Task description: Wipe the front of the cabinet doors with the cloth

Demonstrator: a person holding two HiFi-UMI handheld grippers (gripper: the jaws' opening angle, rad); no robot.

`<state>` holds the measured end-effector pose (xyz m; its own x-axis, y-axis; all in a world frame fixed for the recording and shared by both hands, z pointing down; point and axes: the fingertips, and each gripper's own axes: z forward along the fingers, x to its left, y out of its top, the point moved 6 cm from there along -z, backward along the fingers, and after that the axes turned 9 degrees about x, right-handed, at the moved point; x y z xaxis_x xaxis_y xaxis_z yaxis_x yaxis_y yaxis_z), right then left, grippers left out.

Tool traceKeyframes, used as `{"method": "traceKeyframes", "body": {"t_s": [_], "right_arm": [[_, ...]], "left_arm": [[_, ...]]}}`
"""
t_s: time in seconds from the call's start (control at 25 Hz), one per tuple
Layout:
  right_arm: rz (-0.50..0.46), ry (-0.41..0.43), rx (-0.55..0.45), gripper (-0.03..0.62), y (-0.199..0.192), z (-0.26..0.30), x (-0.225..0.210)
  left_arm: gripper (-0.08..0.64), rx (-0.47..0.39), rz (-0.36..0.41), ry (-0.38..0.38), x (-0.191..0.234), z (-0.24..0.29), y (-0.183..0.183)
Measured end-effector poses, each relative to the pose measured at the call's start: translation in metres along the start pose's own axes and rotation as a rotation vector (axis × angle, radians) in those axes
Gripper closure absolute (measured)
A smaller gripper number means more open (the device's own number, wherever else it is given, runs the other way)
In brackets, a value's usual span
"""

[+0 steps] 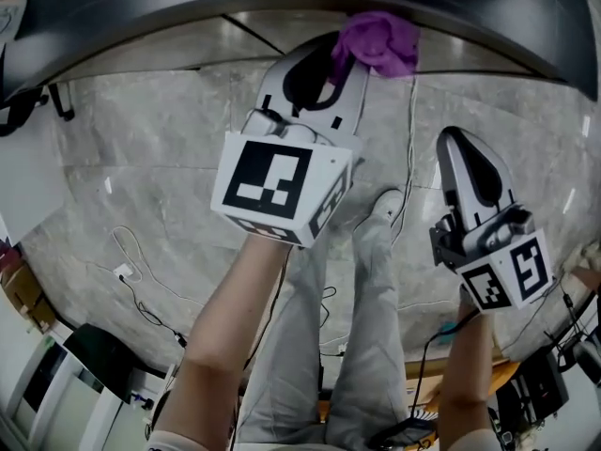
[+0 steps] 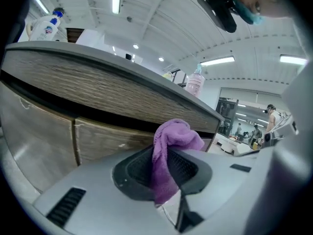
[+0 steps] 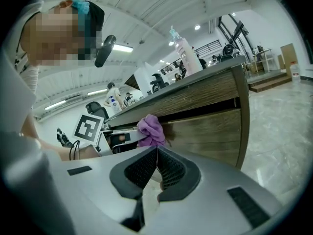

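We clamp the one purple cloth point(image 2: 172, 140) tight in our left claw point(image 2: 164, 173), high near the cabinet doors point(image 2: 113, 143), just under the surface point(image 2: 98, 77). Our right claw point(image 3: 155, 168) hangs closed and empty. Two door fronts show, and most of the wiping seems still ahead.

Worktop and floor, with what rests on each.
Grey-topped worktop point(image 2: 107, 82) with a wood-grain edge; carries a white bottle with a blue cap point(image 2: 46, 26) at one end and a pink pump bottle point(image 2: 195, 82) near the far corner, both upright and well apart. Below, pale marbled floor point(image 1: 141, 158) in large tiles; bears thin loose cables point(image 1: 131, 285) trailing across it.
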<state>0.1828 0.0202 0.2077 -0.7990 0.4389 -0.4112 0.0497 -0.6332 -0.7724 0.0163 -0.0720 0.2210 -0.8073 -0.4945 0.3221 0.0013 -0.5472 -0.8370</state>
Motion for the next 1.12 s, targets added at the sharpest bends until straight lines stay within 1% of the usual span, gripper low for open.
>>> {"method": "traceKeyframes", "body": {"t_s": [0.36, 0.52, 0.68, 0.92, 1.04, 1.12], "right_arm": [[-0.024, 0.054, 0.032, 0.565, -0.006, 0.04, 0.032], [-0.032, 0.072, 0.038, 0.565, -0.006, 0.047, 0.045], [-0.041, 0.089, 0.042, 0.565, -0.007, 0.046, 0.049], [-0.037, 0.089, 0.04, 0.565, -0.016, 0.037, 0.045], [-0.028, 0.087, 0.035, 0.565, -0.02, 0.024, 0.037], [-0.022, 0.084, 0.031, 0.565, -0.02, 0.013, 0.028]], "left_arm": [[0.489, -0.036, -0.046, 0.13, 0.068, -0.041, -0.004], [0.489, -0.045, -0.066, 0.177, 0.088, -0.057, -0.004], [0.489, -0.048, -0.07, 0.221, 0.094, -0.064, -0.004], [0.489, -0.078, -0.116, 0.28, 0.103, -0.078, -0.013], [0.489, -0.098, -0.132, 0.3, 0.094, -0.086, -0.02], [0.489, -0.098, -0.129, 0.295, 0.079, -0.086, -0.026]]}}
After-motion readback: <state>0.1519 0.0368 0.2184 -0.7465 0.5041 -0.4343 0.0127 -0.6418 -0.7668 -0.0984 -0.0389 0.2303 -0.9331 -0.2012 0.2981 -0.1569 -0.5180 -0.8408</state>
